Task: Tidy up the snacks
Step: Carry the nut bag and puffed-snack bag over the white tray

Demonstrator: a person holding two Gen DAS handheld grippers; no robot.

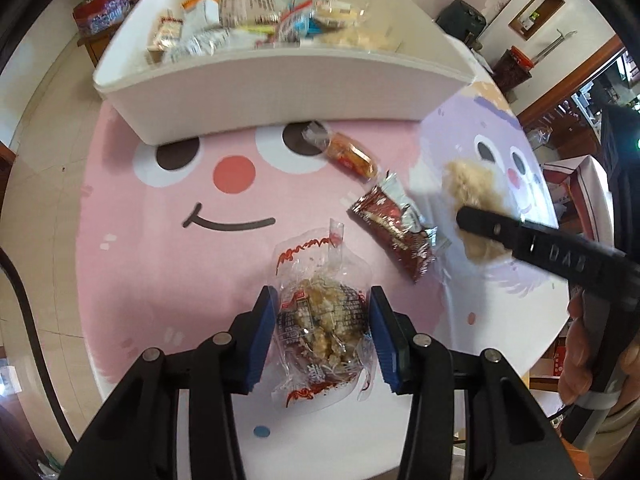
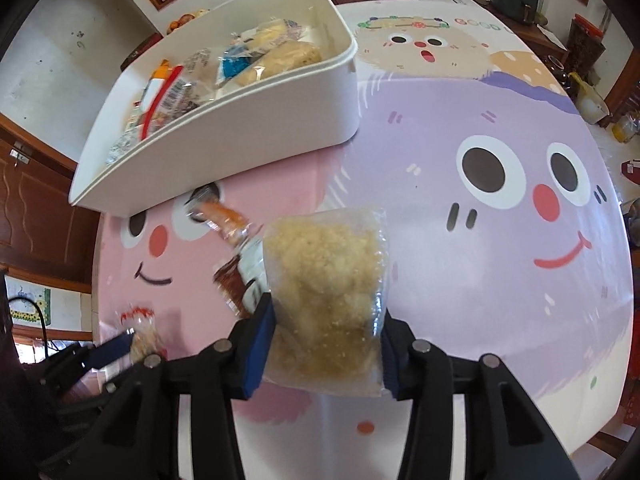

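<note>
We've got the left gripper (image 1: 323, 334) clamped on a clear-wrapped crispy snack (image 1: 320, 320) – right gripper (image 2: 326, 346) pinches a bag of pale crumbly snack (image 2: 328, 292). Both held above the table (image 2: 500, 320), w/ white bin (image 1: 280, 96) of snacks beyond; orange (image 1: 352, 156) & dark red packets (image 1: 392, 228) lie between.

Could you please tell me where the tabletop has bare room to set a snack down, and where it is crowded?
Bare: the purple cartoon face right of the white bin, and the pink face's smile area. Crowded: the strip below the bin with the orange wrapper and dark red packet, and the bin itself.
</note>
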